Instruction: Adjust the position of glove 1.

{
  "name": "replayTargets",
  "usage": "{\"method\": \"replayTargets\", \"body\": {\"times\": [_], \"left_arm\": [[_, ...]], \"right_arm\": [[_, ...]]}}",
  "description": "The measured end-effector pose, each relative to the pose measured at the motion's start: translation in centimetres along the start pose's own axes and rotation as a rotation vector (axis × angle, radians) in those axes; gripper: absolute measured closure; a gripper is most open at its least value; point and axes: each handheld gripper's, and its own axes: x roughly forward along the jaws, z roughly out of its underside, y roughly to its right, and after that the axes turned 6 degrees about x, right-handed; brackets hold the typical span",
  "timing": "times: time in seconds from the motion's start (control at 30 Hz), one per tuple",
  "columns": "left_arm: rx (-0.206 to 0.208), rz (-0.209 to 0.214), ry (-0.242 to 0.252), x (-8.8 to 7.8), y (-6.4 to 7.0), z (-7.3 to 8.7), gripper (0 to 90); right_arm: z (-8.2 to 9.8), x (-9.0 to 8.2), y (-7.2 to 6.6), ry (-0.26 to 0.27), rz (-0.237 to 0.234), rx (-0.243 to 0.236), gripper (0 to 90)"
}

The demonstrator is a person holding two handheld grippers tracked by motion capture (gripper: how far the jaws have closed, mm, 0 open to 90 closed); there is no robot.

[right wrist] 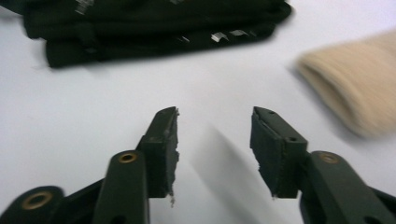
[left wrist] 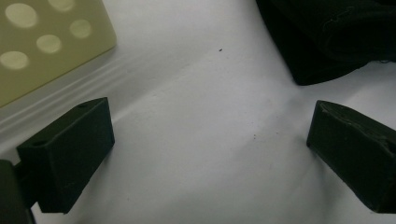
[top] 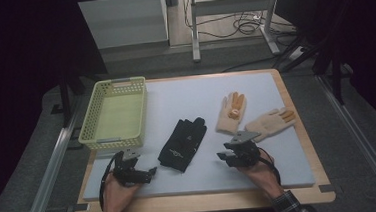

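Lying between both tongs, long axis slanting up-right: flat black fabric glove (top: 182, 144), cuff end just beside wide-open, empty left tongs (top: 139, 175), nearer these than half-open, empty right tongs (top: 228, 152) (cream knitted glove (top: 231, 112) just beyond those).

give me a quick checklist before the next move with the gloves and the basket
1. Right gripper open with nothing between its jaws: ok.
2. Left gripper open and empty over the white mat: ok.
3. Black glove lying flat between the two grippers, free to pick: ok.
4. Basket empty, room for gloves: ok.
5. Two cream gloves apart from the black one, not overlapping it: ok.
6. Which glove the right gripper is lined up on: cannot tell; the black glove and a cream cuff both lie ahead of it.
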Motion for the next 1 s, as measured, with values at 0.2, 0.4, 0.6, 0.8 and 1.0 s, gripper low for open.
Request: {"method": "replayTargets", "body": {"times": [0.2,0.4,0.6,0.8,1.0], "left_arm": [[-0.008,0.014,-0.011,-0.2,0.3,-0.2,1.6],[-0.006,0.047,-0.002,-0.4,0.9,-0.2,1.4],[0.010,0.055,0.007,-0.7,1.5,-0.6,1.0],[0.020,0.069,0.010,-0.7,1.9,-1.2,0.5],[0.016,0.097,0.017,-1.1,2.6,-2.2,0.0]], "right_arm": [[1.7,-1.1,2.6,-0.019,0.083,0.059,37.1],[2.8,-1.5,4.2,-0.014,0.161,0.075,27.9],[2.8,-1.4,4.7,-0.029,0.159,0.122,21.6],[2.8,-1.4,4.7,-0.030,0.163,0.125,20.5],[2.8,-1.4,4.7,-0.029,0.163,0.126,20.4]]}}
